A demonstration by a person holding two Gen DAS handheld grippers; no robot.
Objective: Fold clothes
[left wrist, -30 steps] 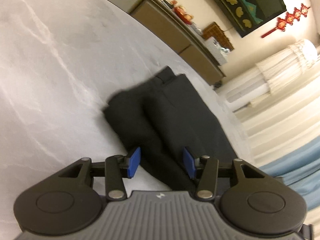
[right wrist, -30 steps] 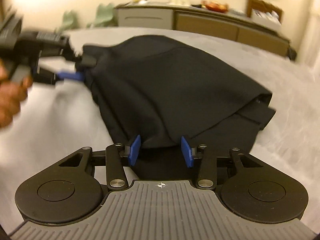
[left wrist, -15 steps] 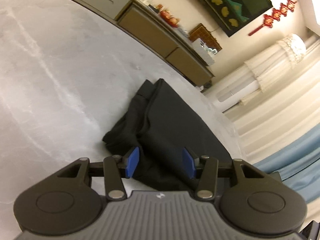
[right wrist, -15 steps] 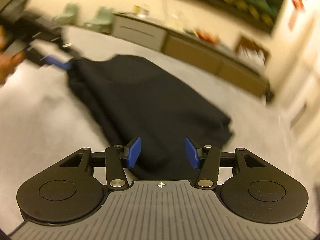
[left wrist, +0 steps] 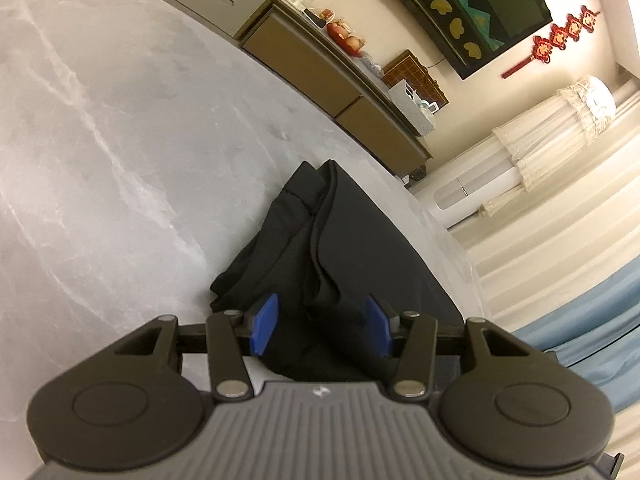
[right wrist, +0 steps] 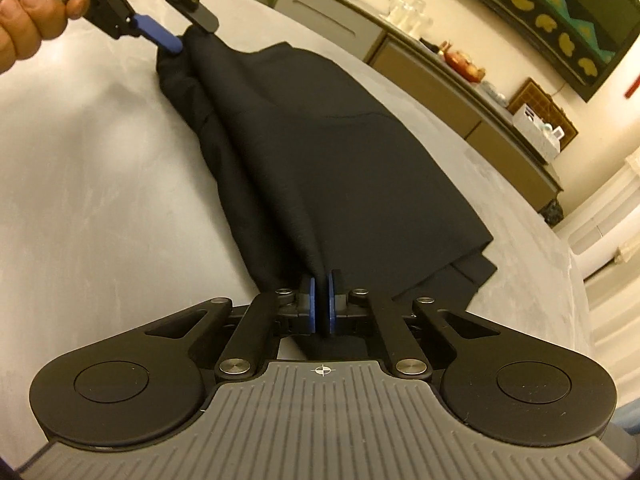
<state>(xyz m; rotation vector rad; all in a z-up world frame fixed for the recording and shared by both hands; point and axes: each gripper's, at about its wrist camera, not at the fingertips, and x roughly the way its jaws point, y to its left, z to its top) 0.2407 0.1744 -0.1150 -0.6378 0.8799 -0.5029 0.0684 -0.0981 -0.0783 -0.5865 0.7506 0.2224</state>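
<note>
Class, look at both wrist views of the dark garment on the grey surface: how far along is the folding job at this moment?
Done: the black garment already lies doubled on the grey table, one layer edge showing beneath another. In hand: the right gripper is shut on the near edge, while the left gripper is open astride the far end, with bunched cloth between its blue pads. Left: closing the left gripper, then probably another fold and smoothing.
</note>
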